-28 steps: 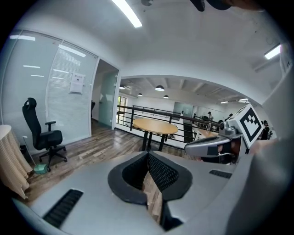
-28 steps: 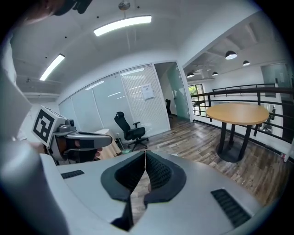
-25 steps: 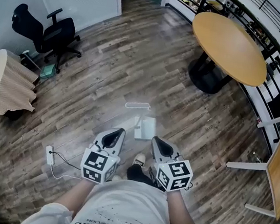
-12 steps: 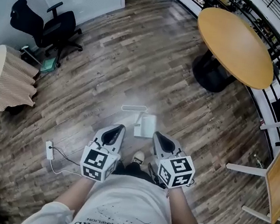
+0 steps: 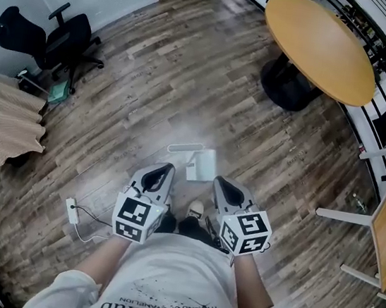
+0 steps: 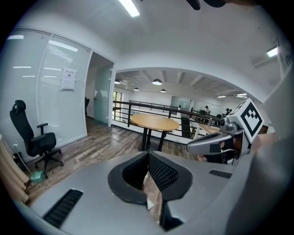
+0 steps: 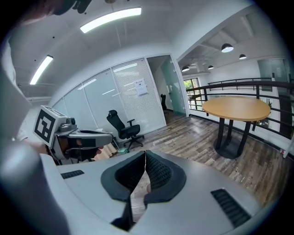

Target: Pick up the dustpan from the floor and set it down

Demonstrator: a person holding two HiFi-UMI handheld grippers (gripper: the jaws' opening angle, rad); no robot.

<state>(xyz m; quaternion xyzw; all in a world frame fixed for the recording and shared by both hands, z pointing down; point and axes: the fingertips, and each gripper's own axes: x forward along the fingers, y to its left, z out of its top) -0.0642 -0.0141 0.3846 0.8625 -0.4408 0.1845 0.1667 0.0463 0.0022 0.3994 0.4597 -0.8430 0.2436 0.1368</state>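
Reaching down well means parting one pair of jaws first, since my left gripper [image 5: 167, 170] and right gripper [image 5: 218, 182] both have their jaws pressed together on nothing. The dustpan [image 5: 203, 165] lies on the floor [image 5: 152, 87] just ahead, between them. Its long axis seems to run away from me, bar end farthest.

The dustpan [image 5: 202, 165] is white against a floor [image 5: 153, 80] of brown-and-grey wood planks. The left gripper [image 5: 164, 171] and right gripper [image 5: 222, 183] are pale grey with black mesh-patterned jaws, each bearing black-and-white square markers. The round table [image 5: 318, 46] has a tan top on a black base, and the office chair [image 5: 52, 41] is black.
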